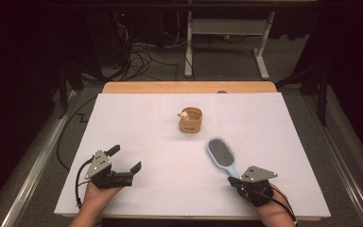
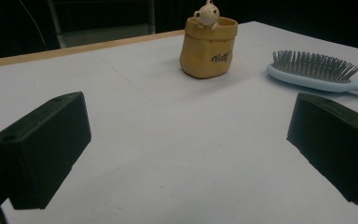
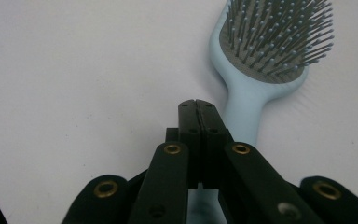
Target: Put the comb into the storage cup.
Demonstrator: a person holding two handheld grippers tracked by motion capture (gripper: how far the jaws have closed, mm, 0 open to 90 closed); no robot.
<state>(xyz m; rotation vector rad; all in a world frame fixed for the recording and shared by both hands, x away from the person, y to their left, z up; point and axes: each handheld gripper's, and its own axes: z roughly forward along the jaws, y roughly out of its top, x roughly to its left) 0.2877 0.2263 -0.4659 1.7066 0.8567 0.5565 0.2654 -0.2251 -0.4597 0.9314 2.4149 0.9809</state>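
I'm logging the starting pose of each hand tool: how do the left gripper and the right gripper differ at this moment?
The left gripper has its jaws spread wide with bare table between them; the right gripper has its jaws pressed together, gripping nothing. The left gripper points toward the yellow pouch with nothing close to it; the right gripper's tips lie just above the blue hairbrush's handle. Both are hand-held, low over the white table.

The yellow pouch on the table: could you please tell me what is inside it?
A small cream bear figure peeks over the rim of the yellow pouch. The pouch wall hides the figure's lower body and anything deeper inside.
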